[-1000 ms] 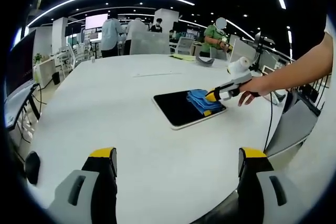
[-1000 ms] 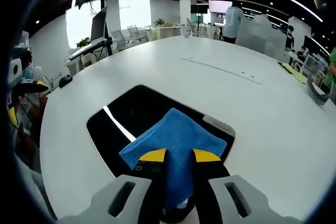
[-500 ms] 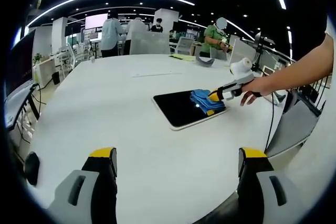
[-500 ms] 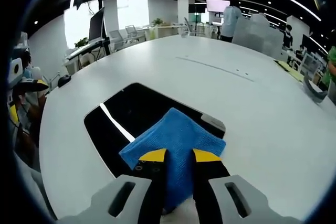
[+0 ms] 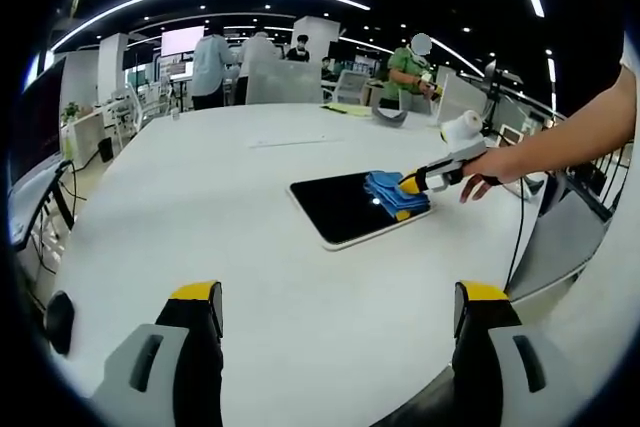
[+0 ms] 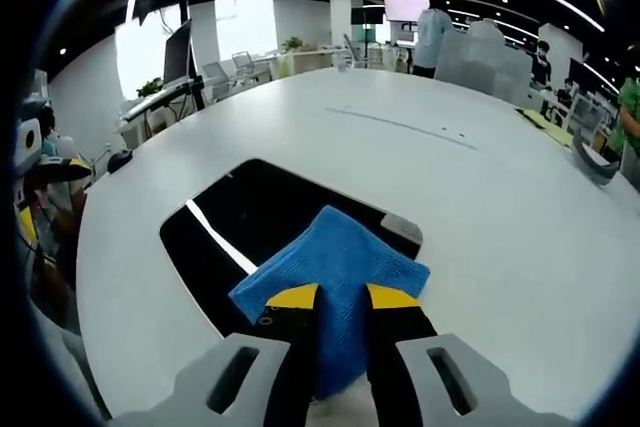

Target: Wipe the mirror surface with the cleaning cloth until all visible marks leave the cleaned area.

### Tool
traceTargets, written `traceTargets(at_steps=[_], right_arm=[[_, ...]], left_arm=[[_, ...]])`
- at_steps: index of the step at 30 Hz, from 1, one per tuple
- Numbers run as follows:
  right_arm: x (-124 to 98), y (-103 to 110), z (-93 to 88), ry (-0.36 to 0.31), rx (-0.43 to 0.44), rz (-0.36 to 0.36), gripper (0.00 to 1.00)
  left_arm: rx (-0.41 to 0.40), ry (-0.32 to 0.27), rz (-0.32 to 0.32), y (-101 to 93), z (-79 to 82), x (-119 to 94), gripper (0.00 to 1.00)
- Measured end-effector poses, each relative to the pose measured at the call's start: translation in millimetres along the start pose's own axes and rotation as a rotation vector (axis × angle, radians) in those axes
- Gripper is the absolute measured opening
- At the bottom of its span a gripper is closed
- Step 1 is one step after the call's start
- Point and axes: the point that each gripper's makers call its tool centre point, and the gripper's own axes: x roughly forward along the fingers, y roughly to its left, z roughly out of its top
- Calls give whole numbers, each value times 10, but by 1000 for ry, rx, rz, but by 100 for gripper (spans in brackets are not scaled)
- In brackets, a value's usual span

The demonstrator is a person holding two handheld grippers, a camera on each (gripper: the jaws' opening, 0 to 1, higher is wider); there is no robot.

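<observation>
A dark rectangular mirror [image 5: 350, 207] [image 6: 262, 217] with a pale rim lies flat on the white table [image 5: 250, 177]. A blue cleaning cloth [image 6: 335, 265] [image 5: 393, 192] rests on the mirror's end nearest the right gripper. My right gripper [image 6: 332, 297] is shut on the cloth, pressing it onto the glass; in the left gripper view it [image 5: 412, 185] comes in from the right, held by a hand [image 5: 483, 167]. My left gripper [image 5: 335, 297] hovers open over the table's near edge, well short of the mirror, with nothing between its yellow-tipped fingers [image 5: 196, 293].
The white table [image 6: 480, 197] is wide and round-edged. A dark curved object [image 5: 390, 117] [image 6: 598, 167] lies at its far side. Several people stand beyond it among desks, chairs and monitors. A black mouse-like thing [image 6: 120, 156] sits near the table's left edge.
The right gripper has slid the cloth slightly toward the mirror's end and edge. The left gripper has stayed still.
</observation>
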Motion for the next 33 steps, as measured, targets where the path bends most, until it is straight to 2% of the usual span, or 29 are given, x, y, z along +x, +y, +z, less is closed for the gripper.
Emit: traceTargets(at_steps=[33], right_arm=[[-103,90,-136,-34,31,-11,12]], left_arm=[[6,-6,-4,-44,23,10,97]])
